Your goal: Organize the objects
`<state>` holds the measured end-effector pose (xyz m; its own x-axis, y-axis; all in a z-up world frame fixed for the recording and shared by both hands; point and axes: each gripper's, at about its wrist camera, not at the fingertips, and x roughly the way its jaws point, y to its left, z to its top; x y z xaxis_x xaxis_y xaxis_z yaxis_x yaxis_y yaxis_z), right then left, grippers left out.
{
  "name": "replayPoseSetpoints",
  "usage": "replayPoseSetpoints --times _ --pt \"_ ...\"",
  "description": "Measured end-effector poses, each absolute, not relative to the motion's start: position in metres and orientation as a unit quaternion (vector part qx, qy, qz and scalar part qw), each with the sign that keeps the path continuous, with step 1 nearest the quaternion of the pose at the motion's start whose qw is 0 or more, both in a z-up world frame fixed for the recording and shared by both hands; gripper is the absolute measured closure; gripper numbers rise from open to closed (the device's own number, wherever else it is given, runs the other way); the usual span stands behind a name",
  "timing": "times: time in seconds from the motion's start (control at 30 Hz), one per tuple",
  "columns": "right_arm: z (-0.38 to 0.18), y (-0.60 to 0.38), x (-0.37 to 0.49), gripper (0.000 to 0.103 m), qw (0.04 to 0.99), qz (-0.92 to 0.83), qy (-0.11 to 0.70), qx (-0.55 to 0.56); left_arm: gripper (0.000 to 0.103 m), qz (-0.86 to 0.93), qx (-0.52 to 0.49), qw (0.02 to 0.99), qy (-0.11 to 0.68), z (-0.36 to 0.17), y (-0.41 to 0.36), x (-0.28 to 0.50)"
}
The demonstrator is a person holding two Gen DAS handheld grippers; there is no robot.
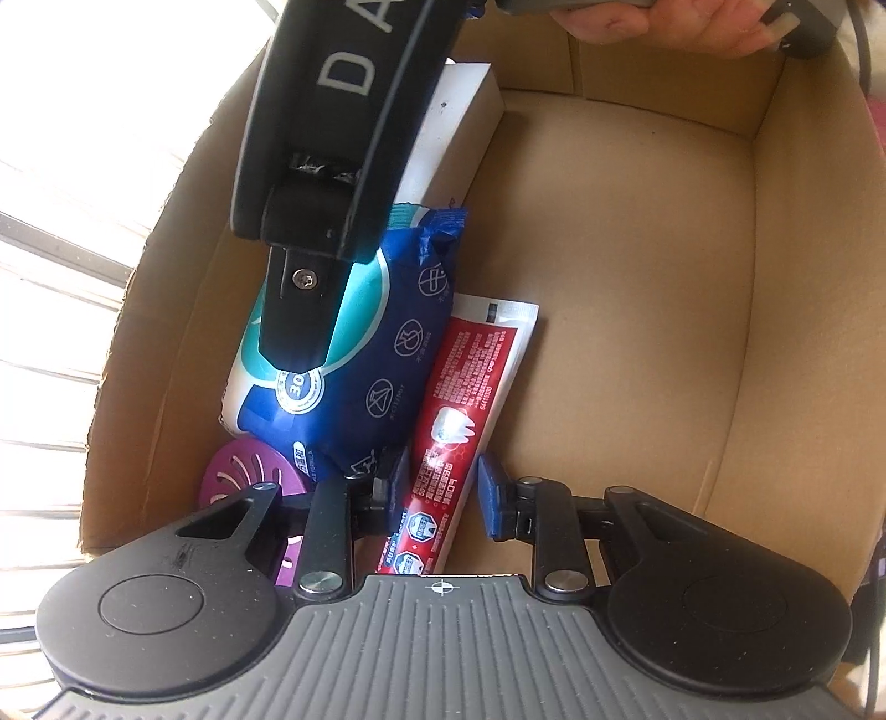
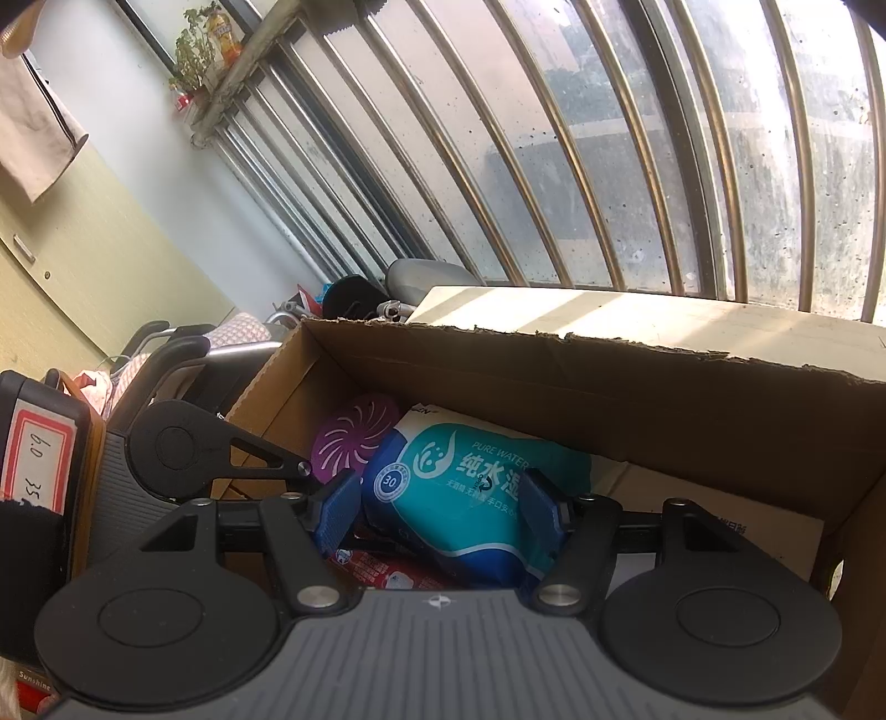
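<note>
An open cardboard box (image 1: pixel 637 266) holds a red toothpaste tube (image 1: pixel 470 387), a blue and teal wet-wipes pack (image 1: pixel 382 360), a purple slotted disc (image 1: pixel 243 471) and a white carton (image 1: pixel 465 105). My left gripper (image 1: pixel 443 490) points down into the box, and its blue pads stand against both edges of the tube's lower half. My right gripper (image 2: pixel 434 509) hangs open just above the wipes pack (image 2: pixel 470 487), which is wider than the gap between the pads. One right finger (image 1: pixel 293 321) crosses the pack in the left wrist view. The purple disc (image 2: pixel 354 437) leans in the box's corner.
The right half of the box floor is bare cardboard, with walls (image 2: pixel 609 399) on all sides. A hand (image 1: pixel 664 22) holds the right gripper at the top. Outside stand a barred window (image 2: pixel 554 166), a sunlit white ledge (image 2: pixel 609 310) and a black case with a label (image 2: pixel 39 454).
</note>
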<state>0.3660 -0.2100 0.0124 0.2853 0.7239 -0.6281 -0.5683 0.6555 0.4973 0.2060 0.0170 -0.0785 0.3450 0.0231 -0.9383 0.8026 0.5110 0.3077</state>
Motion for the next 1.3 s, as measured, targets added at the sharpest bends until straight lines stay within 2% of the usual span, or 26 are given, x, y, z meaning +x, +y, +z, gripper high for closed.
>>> replayPoseSetpoints --times 0.1,0.23,0.37,0.57,0.63,0.83,0.97,1.13,1.2,1.3 --pt "0.012 -0.210 0.366 0.035 0.797 0.405 0.439 0.088 0.077 -0.276 0.411 0.708 0.503 -0.079 0.020 0.206" --pt "0.012 -0.210 0.366 0.032 0.795 0.410 0.439 0.089 0.068 -0.271 0.392 0.726 0.496 -0.076 0.028 0.203" --pt "0.014 -0.207 0.364 0.026 0.794 0.415 0.436 0.083 0.046 -0.287 0.392 0.746 0.455 -0.062 0.032 0.185" --pt "0.023 -0.209 0.360 0.025 0.805 0.419 0.412 0.084 0.045 -0.268 0.356 0.791 0.419 -0.034 0.056 0.176" --pt "0.032 -0.212 0.355 0.025 0.812 0.416 0.401 0.083 0.045 -0.255 0.340 0.806 0.411 -0.029 0.028 0.185" --pt "0.061 -0.223 0.329 0.025 0.833 0.402 0.377 0.054 0.043 -0.227 0.259 0.857 0.383 -0.014 0.048 0.161" --pt "0.061 -0.226 0.309 0.025 0.827 0.397 0.396 0.046 0.043 -0.228 0.239 0.856 0.399 -0.014 0.043 0.157" --pt "0.054 -0.230 0.289 0.025 0.820 0.388 0.419 0.048 0.041 -0.232 0.248 0.860 0.380 -0.009 0.024 0.144" --pt "0.055 -0.239 0.283 0.025 0.820 0.387 0.418 0.057 0.036 -0.271 0.222 0.860 0.372 0.000 0.029 0.133" --pt "0.056 -0.252 0.270 0.025 0.807 0.409 0.422 0.051 0.037 -0.283 0.224 0.863 0.354 0.012 0.033 0.115"
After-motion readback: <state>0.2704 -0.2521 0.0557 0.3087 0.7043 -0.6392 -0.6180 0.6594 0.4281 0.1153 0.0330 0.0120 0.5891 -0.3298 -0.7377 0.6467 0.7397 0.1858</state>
